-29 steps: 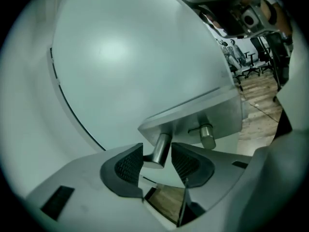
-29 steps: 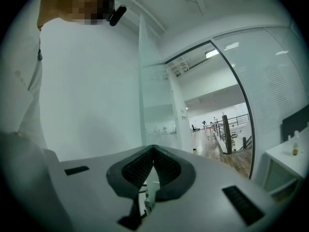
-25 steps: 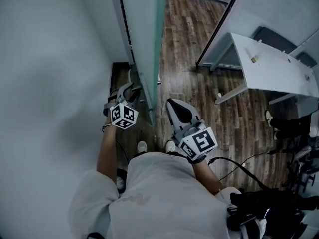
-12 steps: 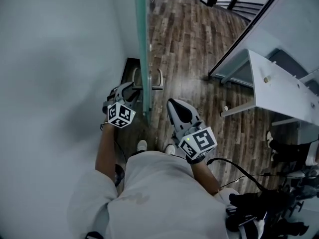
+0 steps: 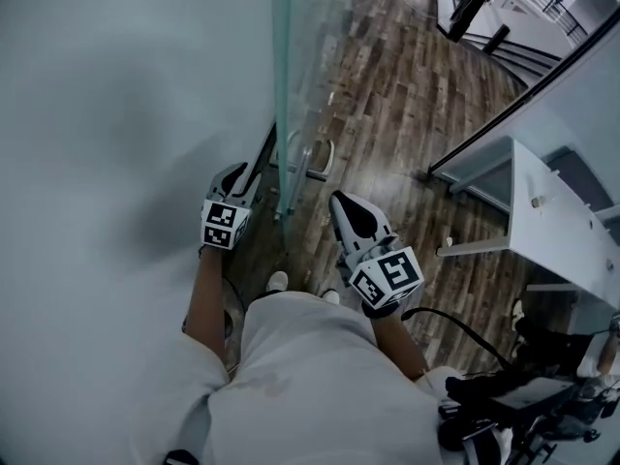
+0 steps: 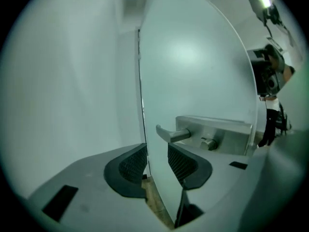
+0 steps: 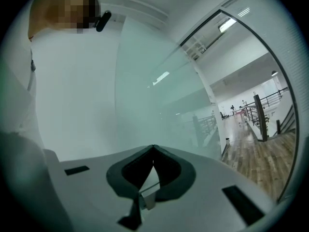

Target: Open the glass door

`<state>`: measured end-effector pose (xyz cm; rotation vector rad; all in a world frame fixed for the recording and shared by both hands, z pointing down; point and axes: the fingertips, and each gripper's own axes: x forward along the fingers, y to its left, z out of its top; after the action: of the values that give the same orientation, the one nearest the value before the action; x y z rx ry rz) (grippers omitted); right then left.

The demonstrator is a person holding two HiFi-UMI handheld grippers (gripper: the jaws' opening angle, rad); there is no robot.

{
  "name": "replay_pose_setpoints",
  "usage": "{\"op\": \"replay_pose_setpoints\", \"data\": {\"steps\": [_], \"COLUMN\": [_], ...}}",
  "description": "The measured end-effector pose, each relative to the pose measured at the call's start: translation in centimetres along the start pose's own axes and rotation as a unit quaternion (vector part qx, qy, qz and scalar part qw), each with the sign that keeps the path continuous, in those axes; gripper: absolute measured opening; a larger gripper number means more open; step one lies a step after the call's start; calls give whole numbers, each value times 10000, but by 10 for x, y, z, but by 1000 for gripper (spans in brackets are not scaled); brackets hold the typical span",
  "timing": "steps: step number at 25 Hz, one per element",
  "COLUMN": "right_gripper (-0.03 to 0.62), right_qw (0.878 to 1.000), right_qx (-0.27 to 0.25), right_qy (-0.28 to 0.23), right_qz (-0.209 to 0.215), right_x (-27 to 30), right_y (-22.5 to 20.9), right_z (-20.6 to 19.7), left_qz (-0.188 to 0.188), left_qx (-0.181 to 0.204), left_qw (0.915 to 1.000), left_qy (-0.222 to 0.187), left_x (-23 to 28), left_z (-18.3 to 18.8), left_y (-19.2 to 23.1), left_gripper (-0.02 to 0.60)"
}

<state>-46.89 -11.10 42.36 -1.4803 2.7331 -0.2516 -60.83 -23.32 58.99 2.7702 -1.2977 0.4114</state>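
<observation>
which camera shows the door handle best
The left gripper view: the door handle and its metal plate sit close and side-on against the glass door. The head view shows the handle small from above. The right gripper view shows only frosted glass, no handle.

the glass door [image 5: 291,85] stands edge-on up the centre of the frame and splits the space. left of it, only a narrow slot runs along the wall [image 5: 107,134]. its lever handle [image 5: 327,155] juts right. beyond that, wood floor [image 5: 387,85] lies open as far as the table [image 5: 567,206] at right.
</observation>
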Motion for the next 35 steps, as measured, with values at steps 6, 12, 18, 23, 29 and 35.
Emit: {"op": "replay_pose_setpoints", "data": {"steps": [6, 12, 18, 23, 29, 35], "right_gripper": [2, 2, 2, 2, 2, 2], "right_qw": [9994, 9991, 9997, 9997, 9944, 9814], "right_qx": [-12, 59, 170, 119, -8, -42], "right_qy": [115, 174, 101, -21, -220, -360], "right_qz": [311, 387, 174, -217, -1033, -1883], "right_x": [24, 32, 17, -16, -67, -126], "right_y": [18, 22, 6, -22, -69, -107], "right_z": [-12, -20, -7, -2, 18, 28], "left_qz": [427, 870, 805, 461, -279, -1045], "left_qx": [-1000, -1572, -1253, -990, -827, -678], "left_qw": [9934, 9817, 9857, 9883, 9879, 9812], "left_qy": [-357, -637, -787, -1067, -1285, -1474], "left_x": [-56, -108, -124, -104, -59, -24], "left_z": [1, 14, 59, 101, 156, 197], "left_y": [5, -12, -47, -89, -154, -225], "left_gripper": [138, 111, 40, 12, 3, 3]}}
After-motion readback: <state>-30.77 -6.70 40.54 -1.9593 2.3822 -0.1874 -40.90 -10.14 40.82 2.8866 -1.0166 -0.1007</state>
